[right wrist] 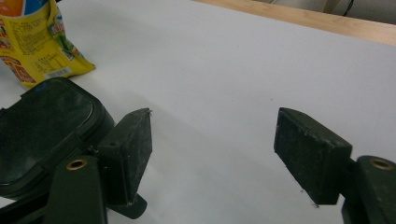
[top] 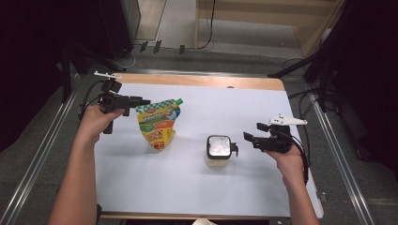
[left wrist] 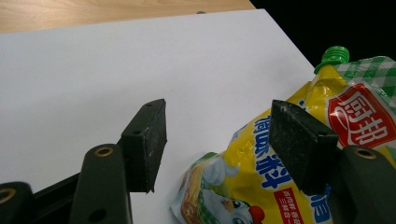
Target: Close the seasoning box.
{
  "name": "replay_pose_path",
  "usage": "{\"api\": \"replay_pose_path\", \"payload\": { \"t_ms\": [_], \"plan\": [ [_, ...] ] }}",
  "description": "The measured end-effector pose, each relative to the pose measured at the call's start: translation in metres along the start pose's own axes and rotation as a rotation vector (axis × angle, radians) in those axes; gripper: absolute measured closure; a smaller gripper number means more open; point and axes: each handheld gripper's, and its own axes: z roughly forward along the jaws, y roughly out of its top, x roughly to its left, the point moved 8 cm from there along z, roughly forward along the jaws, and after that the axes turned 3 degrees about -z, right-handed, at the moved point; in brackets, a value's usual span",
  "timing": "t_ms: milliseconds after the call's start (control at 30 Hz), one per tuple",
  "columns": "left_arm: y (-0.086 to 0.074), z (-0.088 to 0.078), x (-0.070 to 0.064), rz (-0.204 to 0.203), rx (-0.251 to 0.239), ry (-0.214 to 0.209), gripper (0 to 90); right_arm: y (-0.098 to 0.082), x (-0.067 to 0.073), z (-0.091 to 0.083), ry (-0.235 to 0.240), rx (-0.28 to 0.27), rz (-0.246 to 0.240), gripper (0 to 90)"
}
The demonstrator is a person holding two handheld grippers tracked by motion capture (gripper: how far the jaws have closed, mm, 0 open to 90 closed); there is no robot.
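A yellow spout pouch (top: 158, 123) with a green cap (top: 179, 101) lies on the white sheet (top: 197, 187), left of centre. My left gripper (top: 143, 101) hovers at the pouch's top left corner, jaws open. In the left gripper view the left gripper (left wrist: 217, 116) has nothing pressed between its pads, and the pouch (left wrist: 359, 116) lies just past the right-hand jaw. A small pale jar with a black lid (top: 219, 147) stands right of centre. Just to its right, my right gripper (top: 253, 133) is open. In the right gripper view the right gripper (right wrist: 212, 126) is beside the lid (right wrist: 42, 126).
The wooden table edge (top: 197, 80) shows beyond the sheet's far side. Metal rails (top: 37, 154) run along both sides of the table. Cables and dark stands (top: 324, 70) crowd the floor at the back right.
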Motion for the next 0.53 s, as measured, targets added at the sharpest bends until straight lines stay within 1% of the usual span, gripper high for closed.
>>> {"api": "replay_pose_path", "payload": {
  "t_ms": [67,100,167,267,333,467,533],
  "plan": [
    [0.0,0.0,0.001,-0.001,-0.005,0.002,37.5,-0.001,0.0,0.001,-0.004,0.0,-0.008,27.9],
    [0.0,0.0,0.001,0.0,-0.007,0.003,37.3,-0.002,0.0,0.002,-0.004,0.001,-0.019,27.5],
    [0.001,0.001,0.003,0.0,-0.013,0.015,35.8,-0.003,0.001,0.003,-0.006,0.009,-0.02,27.5],
    [0.002,0.001,0.006,0.018,-0.029,0.034,33.1,-0.004,0.001,0.004,-0.006,0.014,-0.024,27.4],
    [0.002,0.001,0.007,0.03,-0.03,0.035,32.9,-0.005,0.001,0.005,-0.008,0.014,-0.026,27.4],
    [0.002,0.002,0.011,0.015,-0.038,0.063,30.9,-0.006,0.002,0.007,-0.002,0.022,-0.024,27.4],
    [0.002,0.002,0.013,0.007,-0.045,0.058,29.2,-0.006,0.002,0.008,-0.001,0.023,-0.024,27.2]
  ]
}}
